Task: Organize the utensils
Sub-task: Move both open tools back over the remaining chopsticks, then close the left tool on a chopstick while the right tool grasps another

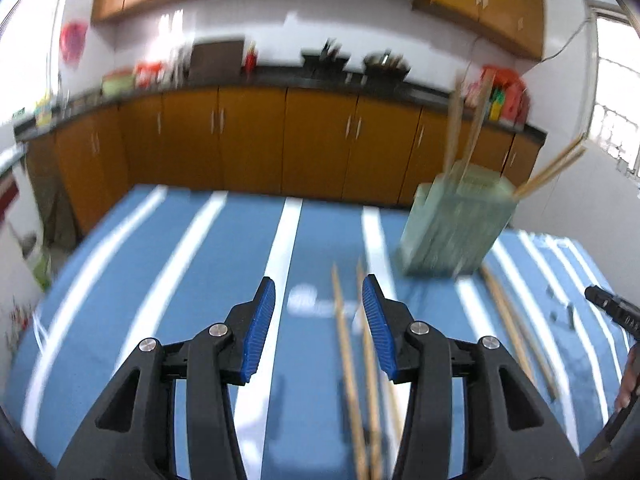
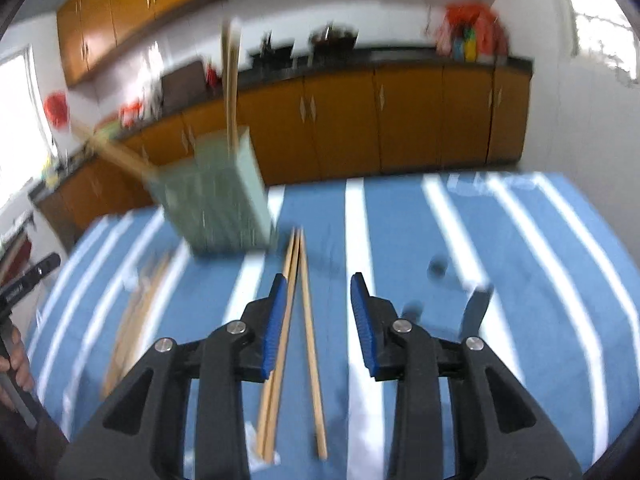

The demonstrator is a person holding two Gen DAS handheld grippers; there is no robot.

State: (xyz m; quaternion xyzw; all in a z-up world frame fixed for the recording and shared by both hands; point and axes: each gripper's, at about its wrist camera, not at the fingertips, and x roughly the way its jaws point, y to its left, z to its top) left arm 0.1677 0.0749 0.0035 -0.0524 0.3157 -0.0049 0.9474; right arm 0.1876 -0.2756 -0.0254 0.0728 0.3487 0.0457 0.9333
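Both grippers, left (image 1: 319, 306) and right (image 2: 318, 304), hung open-jawed over loose chopsticks (image 2: 304, 340); next, probably grasping some for the holder (image 2: 216, 200).

Blue striped tablecloth (image 1: 224, 264), orange cabinets (image 1: 248, 140) behind

The chopsticks (image 2: 307, 344) look like pale, matt bare wood. The holder (image 1: 456, 224) seems to be pale green, slightly translucent plastic. The bench (image 2: 520, 280) carries a matt blue, white-striped cloth. Each gripper, left (image 1: 319, 312) and right (image 2: 318, 312), is matt black plastic with ribbed blue pads (image 2: 276, 328) and shiny metal pins.
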